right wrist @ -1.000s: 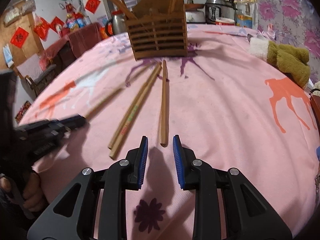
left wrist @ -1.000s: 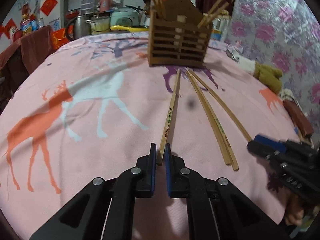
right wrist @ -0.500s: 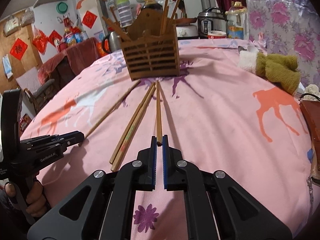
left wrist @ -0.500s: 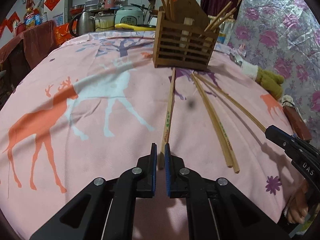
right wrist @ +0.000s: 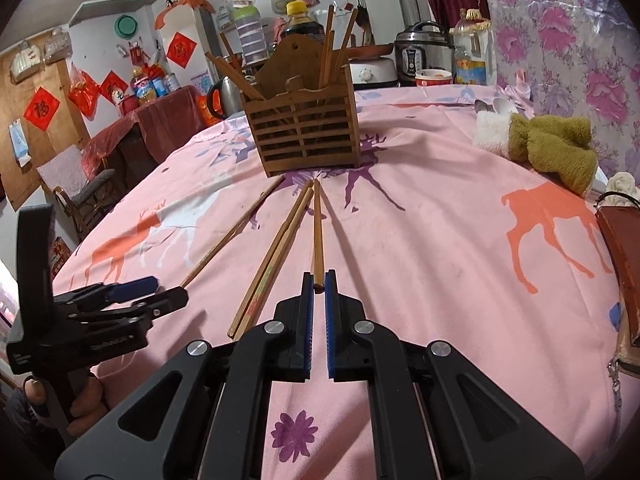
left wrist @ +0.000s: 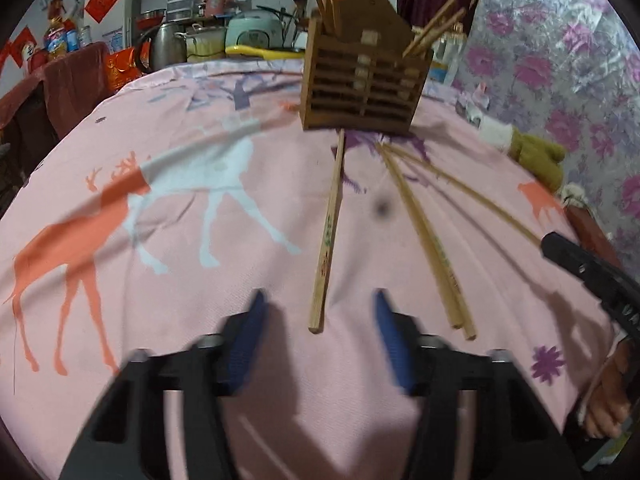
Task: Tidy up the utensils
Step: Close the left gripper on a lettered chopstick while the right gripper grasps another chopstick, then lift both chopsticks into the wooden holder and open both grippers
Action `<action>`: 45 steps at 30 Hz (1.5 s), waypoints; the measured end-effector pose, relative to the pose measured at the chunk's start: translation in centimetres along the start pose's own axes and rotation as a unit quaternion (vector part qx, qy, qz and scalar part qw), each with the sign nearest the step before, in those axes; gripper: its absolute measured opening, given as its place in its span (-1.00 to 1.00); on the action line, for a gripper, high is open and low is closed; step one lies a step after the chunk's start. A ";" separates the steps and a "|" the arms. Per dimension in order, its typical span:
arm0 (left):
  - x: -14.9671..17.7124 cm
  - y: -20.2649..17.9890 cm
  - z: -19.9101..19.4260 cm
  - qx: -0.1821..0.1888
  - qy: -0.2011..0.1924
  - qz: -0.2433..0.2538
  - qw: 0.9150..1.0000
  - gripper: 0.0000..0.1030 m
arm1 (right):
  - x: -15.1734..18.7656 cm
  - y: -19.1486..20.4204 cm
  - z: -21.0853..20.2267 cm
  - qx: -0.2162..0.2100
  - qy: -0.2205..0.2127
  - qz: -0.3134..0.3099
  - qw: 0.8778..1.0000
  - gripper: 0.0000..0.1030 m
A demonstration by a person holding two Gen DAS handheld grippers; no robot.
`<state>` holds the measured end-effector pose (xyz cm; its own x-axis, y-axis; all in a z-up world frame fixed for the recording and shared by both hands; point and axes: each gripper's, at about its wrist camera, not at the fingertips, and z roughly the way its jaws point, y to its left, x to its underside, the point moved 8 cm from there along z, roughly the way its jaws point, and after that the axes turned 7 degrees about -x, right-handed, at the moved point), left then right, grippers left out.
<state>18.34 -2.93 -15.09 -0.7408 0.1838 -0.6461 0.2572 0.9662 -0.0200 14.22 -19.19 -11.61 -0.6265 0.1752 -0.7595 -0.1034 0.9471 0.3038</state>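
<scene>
Wooden chopstick (right wrist: 318, 236) end clamped in right claw (right wrist: 319, 284); left claw (left wrist: 318, 322) opening, chopstick (left wrist: 327, 240) between, untouched.

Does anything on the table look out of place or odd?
Yes. Four chopsticks lie loose on the pink cloth in front of the wooden holder, not inside it. One is pinched at its near end by the right gripper. Another lies between the left gripper's just-opened jaws, untouched.
</scene>
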 end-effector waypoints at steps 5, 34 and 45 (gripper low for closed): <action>0.2 -0.2 -0.2 0.001 -0.002 0.011 1.000 -0.88 | 0.2 -0.1 0.0 0.000 0.004 0.001 1.000 -0.88; -1.8 0.2 -4.1 0.013 -0.048 -0.010 0.999 -0.89 | 2.4 -0.4 2.2 -0.019 0.059 0.020 0.998 -0.74; -1.6 0.0 -3.8 0.014 -0.044 -0.008 0.999 -0.89 | 2.5 -1.4 2.9 0.008 0.068 0.024 0.997 -0.79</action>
<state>17.16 -2.58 -11.10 -0.6886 0.1501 -0.7094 0.2632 0.9633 -0.0516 14.99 -19.27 -15.59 -0.7300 0.1841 -0.6582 -0.0585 0.9427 0.3286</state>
